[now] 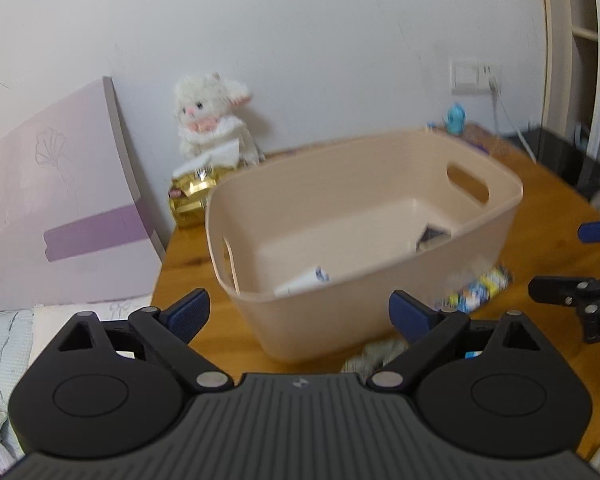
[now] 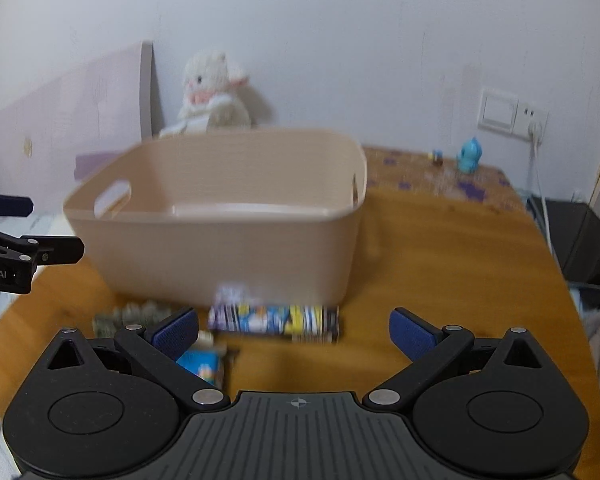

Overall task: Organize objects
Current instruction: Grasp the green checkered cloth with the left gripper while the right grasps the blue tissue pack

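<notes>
Readable writing: only "bot.AI" on the left gripper's side, seen at the left edge of the right wrist view; printing on all packets too blurred to read.

Beige basket [image 1: 352,248] [image 2: 220,236] sitting on the wooden table [image 1: 540,248] [image 2: 440,264], long axis running left to right in the right wrist view, handle slot in each short end. Holding a white packet with blue print [image 1: 302,280] against the near wall and a dark packet [image 1: 432,236] toward the right end.

Colourful tube-shaped packet [image 2: 274,320] [image 1: 476,290] lying on the table just beside the basket's near wall, apart from it, long axis parallel to that wall, ends pointing left and right in the right wrist view.

Grey crumpled cloth [image 2: 132,314] [image 1: 376,354] lying near the basket's near left corner. Small blue packet [image 2: 202,364] lying partly behind the right gripper's left finger.

Left gripper [image 1: 298,314] hovering spread wide, holding nothing, facing the basket's near corner. Right gripper [image 2: 294,334] hovering spread wide, holding nothing, facing the tube-shaped packet, open table lying to its right.

Table's left edge meeting a bed [image 1: 4,344]. Purple board [image 1: 60,208] leaning against the wall. White plush toy [image 1: 212,116] [image 2: 214,88] and gold packet [image 1: 190,196] sitting behind the basket. Blue figurine [image 1: 456,116] [image 2: 469,156] standing on a patterned mat [image 2: 440,172] at the far right. Wall socket [image 2: 512,114] [image 1: 476,76] showing above it.
</notes>
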Demonstrator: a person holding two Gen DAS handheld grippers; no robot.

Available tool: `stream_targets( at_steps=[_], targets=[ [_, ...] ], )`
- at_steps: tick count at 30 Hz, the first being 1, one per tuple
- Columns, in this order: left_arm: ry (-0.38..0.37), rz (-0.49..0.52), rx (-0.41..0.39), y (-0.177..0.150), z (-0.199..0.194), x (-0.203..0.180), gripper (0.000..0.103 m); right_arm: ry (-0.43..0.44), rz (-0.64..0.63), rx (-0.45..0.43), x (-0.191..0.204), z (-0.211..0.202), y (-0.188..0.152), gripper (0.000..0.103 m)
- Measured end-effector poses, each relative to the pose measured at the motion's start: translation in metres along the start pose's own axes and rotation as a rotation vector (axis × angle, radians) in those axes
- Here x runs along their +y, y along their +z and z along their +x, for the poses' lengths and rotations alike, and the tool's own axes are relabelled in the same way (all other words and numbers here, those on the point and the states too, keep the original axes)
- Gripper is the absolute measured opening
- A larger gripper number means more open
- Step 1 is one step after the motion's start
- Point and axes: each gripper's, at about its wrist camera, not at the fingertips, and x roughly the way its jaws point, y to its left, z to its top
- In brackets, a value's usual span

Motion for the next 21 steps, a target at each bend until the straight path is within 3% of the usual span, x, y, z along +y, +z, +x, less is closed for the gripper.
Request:
stream_targets(
  at_steps=[11, 21],
  targets=[
    [-0.080, -0.017, 0.122, -0.037, 0.032, -0.012, 0.097, 0.077, -0.044, 0.114, 0.028, 0.025, -0.036, 0.103],
    [-0.122, -0.078, 0.203, -0.058, 0.054, -0.016, 0.097, 0.111, -0.063, 0.159, 0.057, 0.040, -0.050, 0.103]
  ],
)
